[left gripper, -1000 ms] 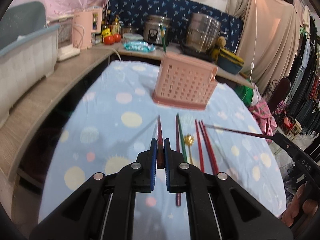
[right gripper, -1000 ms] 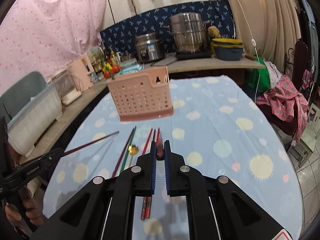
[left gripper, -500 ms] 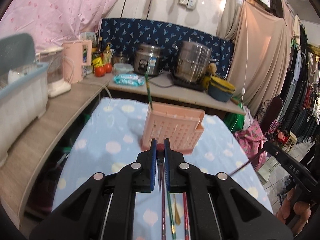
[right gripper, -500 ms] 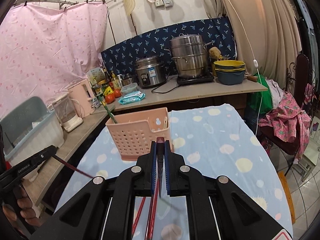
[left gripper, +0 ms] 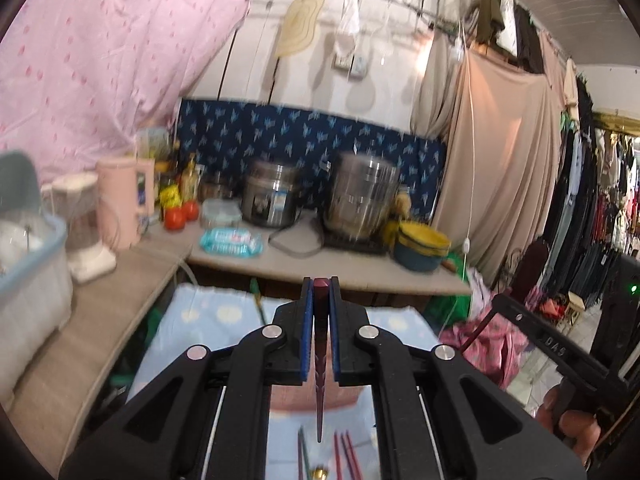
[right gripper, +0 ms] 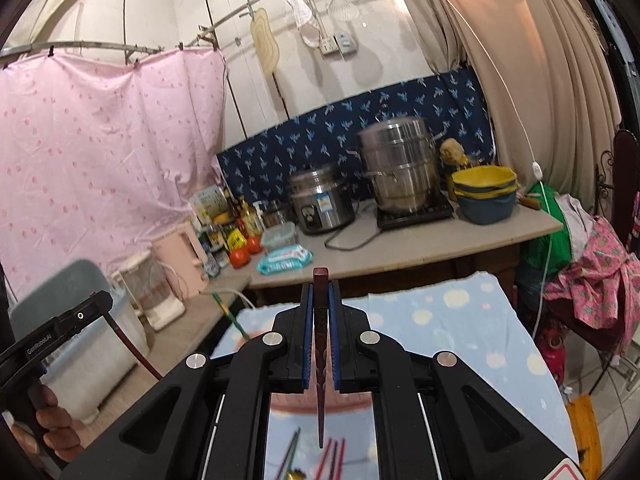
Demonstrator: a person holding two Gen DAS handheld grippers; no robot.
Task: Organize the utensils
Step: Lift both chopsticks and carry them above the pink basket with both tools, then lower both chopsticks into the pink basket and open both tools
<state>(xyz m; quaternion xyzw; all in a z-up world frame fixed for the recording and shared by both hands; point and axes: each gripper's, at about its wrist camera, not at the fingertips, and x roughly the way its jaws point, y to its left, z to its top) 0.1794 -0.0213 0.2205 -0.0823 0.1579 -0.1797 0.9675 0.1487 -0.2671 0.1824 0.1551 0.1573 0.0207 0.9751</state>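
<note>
**Two chopsticks held above the spotted surface**

We see each pair of tongs clenched on one dark red chopstick: the left tongs [left gripper: 320,292] grip the left chopstick [left gripper: 319,384], the right tongs [right gripper: 320,294] the right chopstick [right gripper: 320,380], both tips hanging down. Below them sits the pink basket [right gripper: 320,402], with loose chopsticks [left gripper: 344,456] lying on the blue spotted cloth [right gripper: 460,316] of the surface. Behind runs a counter [right gripper: 400,256] bearing a rice cooker [right gripper: 322,200], a steel steamer pot [right gripper: 398,172], tomatoes [right gripper: 244,252] and yellow bowls [right gripper: 484,196]. A pink curtain [right gripper: 100,152] hangs to the left.
</note>
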